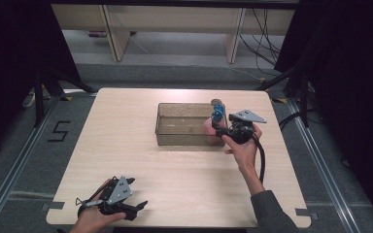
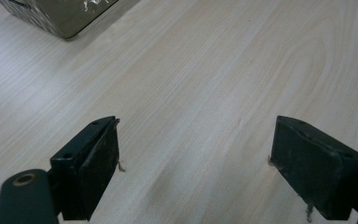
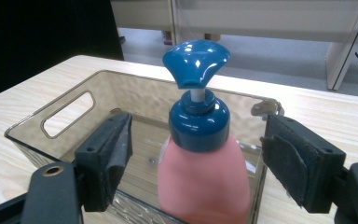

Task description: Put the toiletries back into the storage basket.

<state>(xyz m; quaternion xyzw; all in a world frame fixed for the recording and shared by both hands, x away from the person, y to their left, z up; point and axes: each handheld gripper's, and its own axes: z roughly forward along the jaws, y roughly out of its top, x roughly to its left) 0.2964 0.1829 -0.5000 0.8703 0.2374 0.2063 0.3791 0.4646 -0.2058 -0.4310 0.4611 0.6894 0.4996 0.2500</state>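
A pink pump bottle (image 3: 204, 179) with a blue pump head (image 3: 196, 63) stands upright at the right end of a clear smoky plastic bin (image 1: 175, 104). Its base is hidden, so I cannot tell whether it rests on the bin floor. My right gripper (image 1: 222, 127) reaches in from the right, and its jaws stand on either side of the bottle's body with a gap on both sides, so this gripper (image 3: 196, 140) is open. My left gripper (image 1: 137, 193) sits low at the table's front left, open over bare wood (image 2: 196, 163).
The bin (image 3: 74, 88) has a handle slot in its far end wall and sits right of centre on the light wooden table (image 1: 126, 145); one of its corners (image 2: 60, 18) shows in the left gripper view. Beyond the table are wooden furniture legs, cables and black curtains.
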